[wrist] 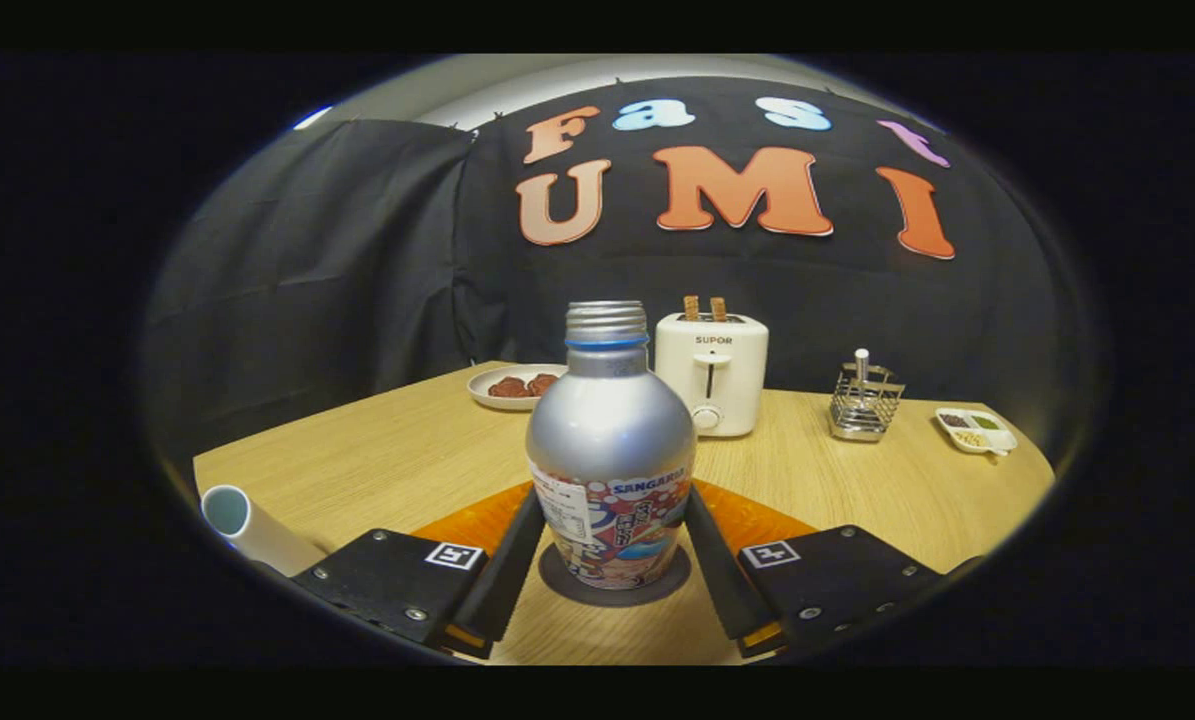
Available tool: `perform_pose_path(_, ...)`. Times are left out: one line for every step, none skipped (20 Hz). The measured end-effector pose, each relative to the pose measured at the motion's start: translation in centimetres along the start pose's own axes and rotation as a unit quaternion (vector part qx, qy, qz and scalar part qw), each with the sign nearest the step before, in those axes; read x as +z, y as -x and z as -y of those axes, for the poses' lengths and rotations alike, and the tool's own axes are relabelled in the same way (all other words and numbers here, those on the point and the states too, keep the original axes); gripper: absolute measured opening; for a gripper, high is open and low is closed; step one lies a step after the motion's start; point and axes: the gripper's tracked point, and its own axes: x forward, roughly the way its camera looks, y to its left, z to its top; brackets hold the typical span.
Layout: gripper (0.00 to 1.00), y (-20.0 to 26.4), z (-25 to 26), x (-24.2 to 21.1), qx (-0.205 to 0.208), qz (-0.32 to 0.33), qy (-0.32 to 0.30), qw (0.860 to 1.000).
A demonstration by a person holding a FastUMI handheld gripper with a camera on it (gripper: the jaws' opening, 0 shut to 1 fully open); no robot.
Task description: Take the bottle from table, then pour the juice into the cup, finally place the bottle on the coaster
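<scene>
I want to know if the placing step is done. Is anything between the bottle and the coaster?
Nothing visible is. The bottle stands upright on the dark coaster, between the gripper fingers, which touch its sides.

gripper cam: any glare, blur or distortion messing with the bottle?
Gripper view: heavy fisheye bowing of the table edge; soft glare on the bottle shoulder, label readable; bottle sharp, standing on the dark coaster between the gripper fingers; far toaster slightly soft.
</scene>
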Motion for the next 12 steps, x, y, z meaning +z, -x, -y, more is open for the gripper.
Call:
perform_pose_path(0.79, 0.0, 0.2, 0.3, 0.000, 0.005, -0.003, 1.000)
perform_pose_path(0.79, 0.0, 0.2, 0.0, 0.000, 0.002, -0.005, 1.000)
perform_pose_path(0.79, 0.1, 0.2, 0.1, 0.001, 0.004, -0.007, 1.000)
perform_pose_path(0.79, 0.1, 0.2, 0.1, 0.002, 0.004, -0.005, 1.000)
perform_pose_path(0.79, 0.2, 0.3, 0.1, 0.003, 0.003, -0.005, 1.000)
perform_pose_path(0.80, 0.1, 0.5, -0.1, 0.000, 0.000, -0.007, 1.000)
perform_pose_path(0.81, 0.1, 0.7, -0.2, -0.002, -0.004, -0.011, 1.000)
perform_pose_path(0.87, 0.3, 0.4, -0.1, 0.002, -0.004, -0.016, 1.000)
perform_pose_path(0.89, 0.5, 0.2, 0.2, 0.005, -0.001, -0.021, 1.000)
perform_pose_path(0.94, 1.0, 0.1, 0.6, 0.007, 0.005, -0.024, 1.000)
perform_pose_path(0.96, 1.4, 0.4, 1.1, 0.006, 0.012, -0.026, 1.000)
perform_pose_path(0.97, 1.9, 0.6, 1.5, 0.003, 0.017, -0.027, 0.999)
